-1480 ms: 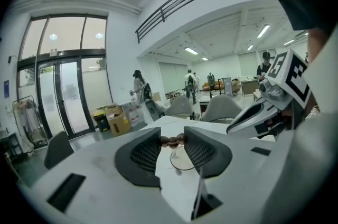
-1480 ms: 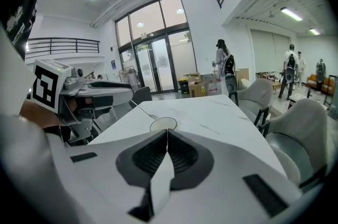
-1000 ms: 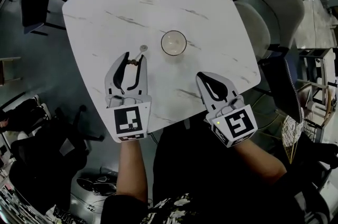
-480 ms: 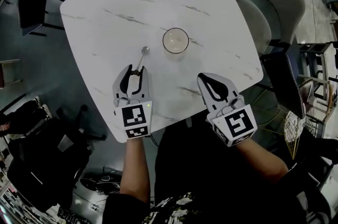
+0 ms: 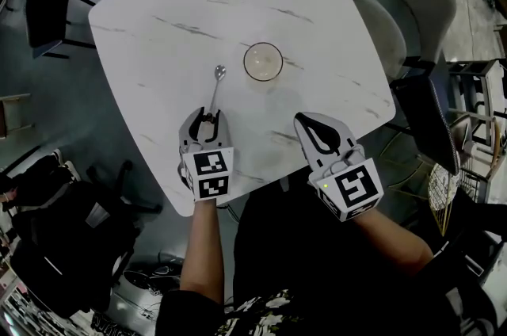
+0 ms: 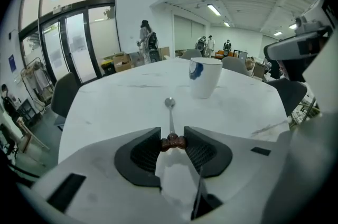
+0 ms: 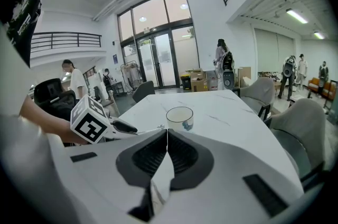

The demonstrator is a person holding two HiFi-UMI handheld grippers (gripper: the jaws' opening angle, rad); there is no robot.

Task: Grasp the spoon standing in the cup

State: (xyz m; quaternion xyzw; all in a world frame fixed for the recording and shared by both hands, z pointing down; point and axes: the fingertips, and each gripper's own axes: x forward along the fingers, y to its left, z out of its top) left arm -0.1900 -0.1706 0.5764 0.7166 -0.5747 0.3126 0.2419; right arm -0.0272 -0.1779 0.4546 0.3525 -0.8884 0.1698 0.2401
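Since a second ago my left gripper (image 5: 207, 119) has sunk toward the table (image 5: 182, 1) and looks smaller in the head view, carrying the spoon (image 5: 215, 91) down with it. There the spoon points up-frame, its bowl just left of the cup (image 5: 262, 61), outside it. My right gripper (image 5: 305, 120) sits lower right, fingers together. Each gripper's cube bears a black-and-white square marker.

Left gripper view: the fingers (image 6: 149, 148) pinch the spoon's (image 6: 170, 121) brown handle end; whether the bowl rests on the marble or hangs just above it, I can't tell. The cup (image 6: 205, 76) stands upper right of centre with a blue mark I can't read.

Right gripper view: the fingers (image 7: 153, 151) meet on nothing, and the cup (image 7: 179, 117) stands just above them.
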